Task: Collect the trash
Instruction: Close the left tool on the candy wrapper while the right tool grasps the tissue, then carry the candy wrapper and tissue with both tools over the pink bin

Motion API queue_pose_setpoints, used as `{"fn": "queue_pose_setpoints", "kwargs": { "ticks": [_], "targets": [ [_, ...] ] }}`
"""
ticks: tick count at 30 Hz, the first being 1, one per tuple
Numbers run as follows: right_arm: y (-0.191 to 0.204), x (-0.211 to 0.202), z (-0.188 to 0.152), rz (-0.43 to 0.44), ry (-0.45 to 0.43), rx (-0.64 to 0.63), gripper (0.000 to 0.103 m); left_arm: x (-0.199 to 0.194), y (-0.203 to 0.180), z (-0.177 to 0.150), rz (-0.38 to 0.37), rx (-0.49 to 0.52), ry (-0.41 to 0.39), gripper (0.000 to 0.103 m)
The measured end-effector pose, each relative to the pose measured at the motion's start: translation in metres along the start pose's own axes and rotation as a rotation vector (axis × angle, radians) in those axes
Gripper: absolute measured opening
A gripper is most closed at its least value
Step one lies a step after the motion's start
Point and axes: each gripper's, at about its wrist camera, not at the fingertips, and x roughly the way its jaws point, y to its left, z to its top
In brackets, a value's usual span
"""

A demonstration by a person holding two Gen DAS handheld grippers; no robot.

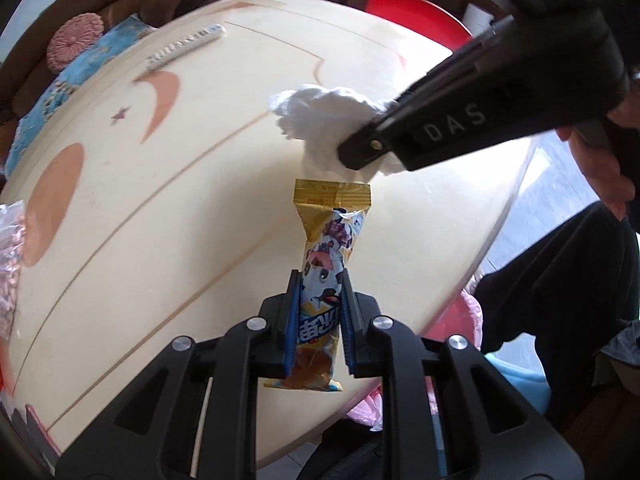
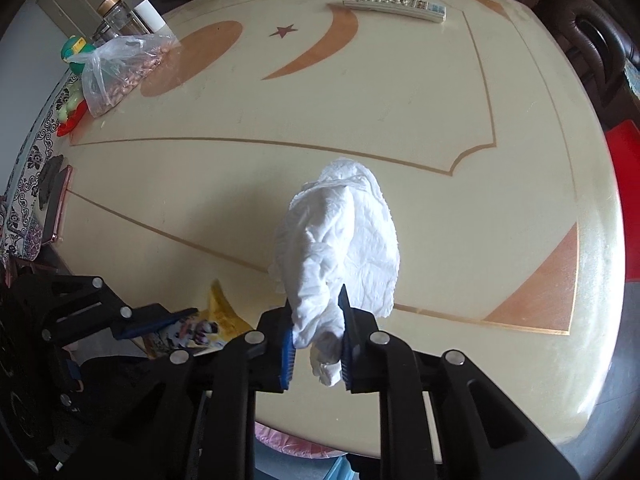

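Observation:
My left gripper (image 1: 318, 280) is shut on a yellow snack wrapper (image 1: 332, 232) with a cartoon cow, held above the cream table (image 1: 180, 200). The wrapper also shows in the right wrist view (image 2: 212, 320), held by the left gripper (image 2: 168, 322) at lower left. My right gripper (image 2: 316, 300) is shut on a crumpled white tissue (image 2: 344, 232), lifted over the table (image 2: 360, 100). In the left wrist view the right gripper (image 1: 360, 148) comes in from the upper right with the tissue (image 1: 320, 112) bunched at its tip.
A white remote (image 2: 396, 4) lies at the table's far edge. A clear bag of peanuts (image 2: 120, 72), a glass jar (image 2: 116, 16), a toy (image 2: 74, 56) and a phone (image 2: 58, 204) sit at the left. A pink bag (image 1: 468, 312) hangs below the table's near edge.

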Motion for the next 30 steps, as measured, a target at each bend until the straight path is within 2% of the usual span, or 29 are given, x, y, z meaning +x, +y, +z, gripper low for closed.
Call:
{"fn": "queue_pose_setpoints", "kwargs": {
  "ticks": [3, 7, 18, 22, 30],
  "targets": [
    [0.002, -0.005, -0.001, -0.011, -0.011, -0.01, 0.018, -0.008, 0.003, -0.001, 0.029, -0.033, -0.024, 0.019],
    [0.006, -0.016, -0.007, -0.023, -0.035, -0.028, 0.018, -0.021, 0.007, -0.002, 0.03, -0.088, -0.053, 0.019],
    [0.022, -0.061, -0.037, -0.056, -0.125, -0.086, 0.017, -0.062, -0.002, -0.012, 0.041, -0.144, -0.129, 0.019],
    [0.025, -0.079, -0.061, -0.058, -0.16, -0.096, 0.017, -0.081, -0.014, -0.02, 0.052, -0.15, -0.167, 0.019],
    [0.044, -0.101, -0.119, -0.054, -0.197, -0.155, 0.017, -0.098, -0.048, -0.04, 0.04, -0.125, -0.184, 0.019]
  ]
}}
